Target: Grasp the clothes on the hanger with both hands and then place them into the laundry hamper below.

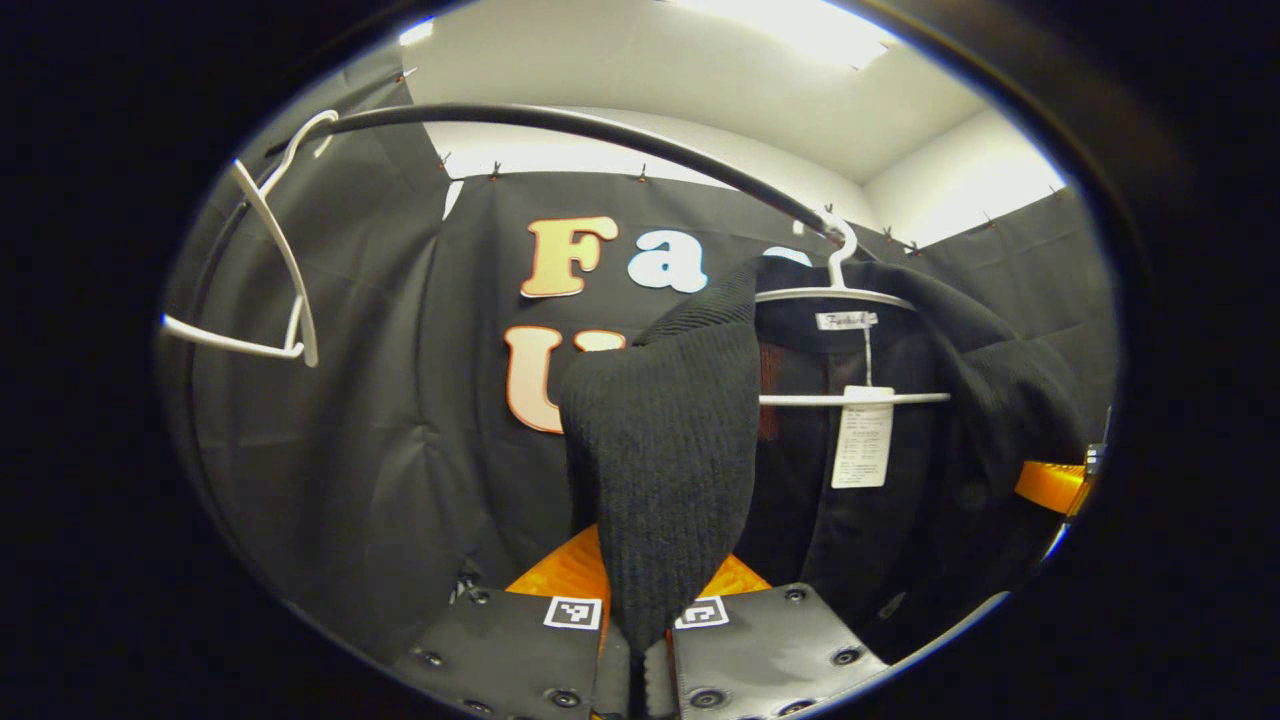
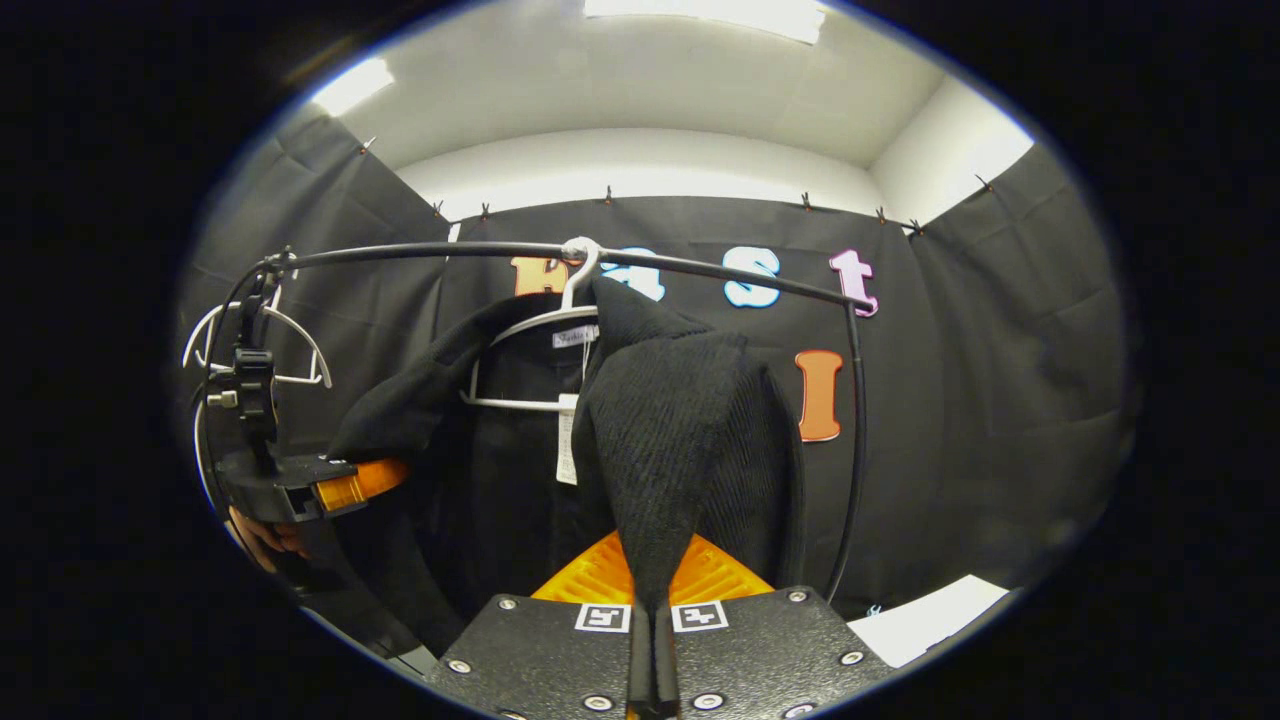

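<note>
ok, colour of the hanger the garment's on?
White hanger, carrying a black knit garment; clearest in the left gripper view.

The rail and the empty hanger bar the way above; open room lies between that hanger and the black garment.
</note>
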Demonstrator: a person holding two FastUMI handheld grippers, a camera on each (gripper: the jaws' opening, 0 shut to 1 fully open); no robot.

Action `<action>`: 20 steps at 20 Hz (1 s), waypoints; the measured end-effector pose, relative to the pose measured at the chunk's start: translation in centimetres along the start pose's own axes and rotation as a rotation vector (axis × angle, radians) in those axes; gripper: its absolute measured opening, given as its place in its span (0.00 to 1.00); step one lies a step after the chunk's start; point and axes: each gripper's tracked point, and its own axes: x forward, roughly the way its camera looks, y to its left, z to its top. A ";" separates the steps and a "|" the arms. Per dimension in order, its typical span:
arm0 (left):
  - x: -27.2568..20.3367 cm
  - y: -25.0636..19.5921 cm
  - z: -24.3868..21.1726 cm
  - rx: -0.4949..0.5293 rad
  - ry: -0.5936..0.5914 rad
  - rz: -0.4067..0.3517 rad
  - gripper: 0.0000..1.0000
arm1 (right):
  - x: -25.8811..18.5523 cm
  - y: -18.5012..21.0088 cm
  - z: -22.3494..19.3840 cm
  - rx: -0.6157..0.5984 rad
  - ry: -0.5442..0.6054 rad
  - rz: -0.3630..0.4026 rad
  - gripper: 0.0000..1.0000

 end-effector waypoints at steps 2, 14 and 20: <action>0.0 0.1 1.5 0.007 -0.017 0.000 0.14 | -0.1 -0.1 2.0 -0.021 -0.038 -0.002 0.01; 2.2 1.2 7.8 -0.008 -0.091 -0.008 0.14 | 0.7 -6.9 13.8 -0.171 -0.214 -0.149 0.00; 3.8 2.2 9.9 -0.034 -0.102 0.011 0.14 | 2.5 -10.4 16.4 -0.212 -0.223 -0.210 0.00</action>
